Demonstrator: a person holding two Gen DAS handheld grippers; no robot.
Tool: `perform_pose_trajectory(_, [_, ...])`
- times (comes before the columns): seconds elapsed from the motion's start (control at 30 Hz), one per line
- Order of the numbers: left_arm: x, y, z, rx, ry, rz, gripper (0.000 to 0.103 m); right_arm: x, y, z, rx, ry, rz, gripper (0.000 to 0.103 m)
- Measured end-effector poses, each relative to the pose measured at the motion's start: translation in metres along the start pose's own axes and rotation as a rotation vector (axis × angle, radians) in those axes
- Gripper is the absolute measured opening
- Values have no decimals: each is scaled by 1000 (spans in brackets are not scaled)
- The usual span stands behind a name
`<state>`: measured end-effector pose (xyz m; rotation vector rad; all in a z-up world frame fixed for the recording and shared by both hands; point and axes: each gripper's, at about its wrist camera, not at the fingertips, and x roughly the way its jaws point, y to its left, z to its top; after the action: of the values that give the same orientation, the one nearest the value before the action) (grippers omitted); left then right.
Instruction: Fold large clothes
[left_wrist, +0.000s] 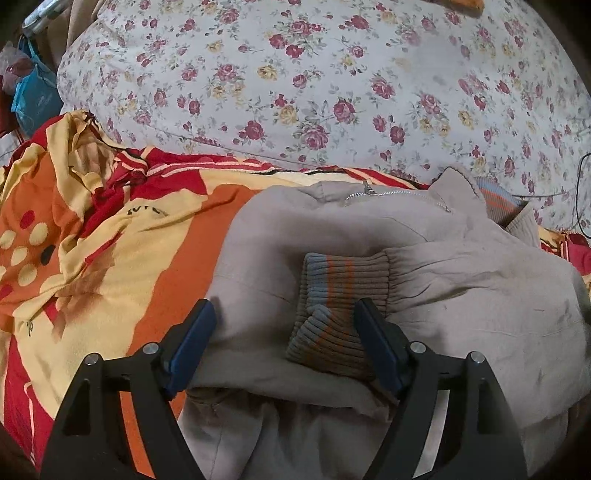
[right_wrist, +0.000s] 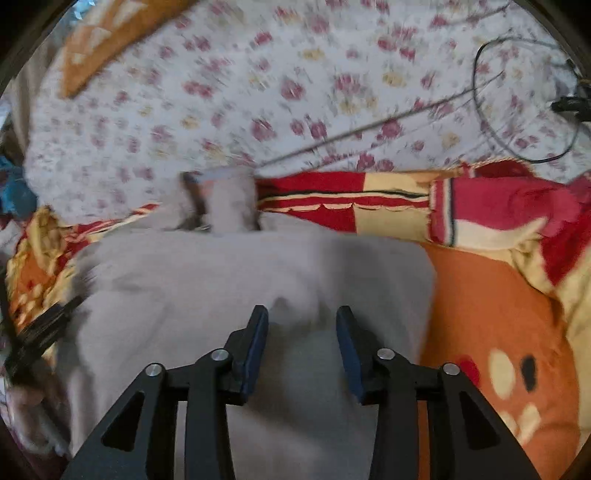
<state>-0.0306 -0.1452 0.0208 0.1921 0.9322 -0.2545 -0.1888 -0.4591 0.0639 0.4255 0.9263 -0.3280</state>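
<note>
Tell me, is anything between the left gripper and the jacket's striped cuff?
Nothing visible is. The left gripper is open, and the ribbed striped cuff of the beige jacket lies directly between its fingers, just inside the right-hand one, with only jacket fabric around it.

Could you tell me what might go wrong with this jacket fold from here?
The ribbed cuffs lie loose between the open left gripper, so the folded-in sleeves may slide apart if the jacket is lifted. The rumpled blanket beneath could drag along. The right gripper is open; its view is blurred.
</note>
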Motion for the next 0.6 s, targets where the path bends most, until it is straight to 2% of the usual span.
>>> perform_pose_trajectory(0.03, [0,-1,0,0,-2,3,79,-13,1,-13,-15,-18,4,50])
perform_pose_trajectory(0.1, [-2,-2,-1,1,-10,12,79,-17,1,-31,-42,1,-5,51])
perform_pose_trajectory(0.17, [-4,-4,-3,5,-22,20,79,-3,-3,-49,-63,45,-69,51])
perform_pose_trajectory(0.23, [-10,-5,-5,16,-34,27,79,6,-11,-56,-64,64,-91,52])
perform_pose_trajectory(0.3, [-19,-4,-8,19,-41,30,79,-10,-15,-55,-25,44,-88,53])
perform_pose_trajectory(0.37, [-31,-1,-11,7,-46,11,79,-34,-18,-56,9,-16,-49,55])
perform_pose_trajectory(0.43, [-40,1,-15,8,-34,9,79,-49,-19,-61,17,-37,-41,62])
perform_pose_trajectory(0.6, [-63,6,-32,8,-25,-18,79,-44,-30,-77,63,9,-38,73])
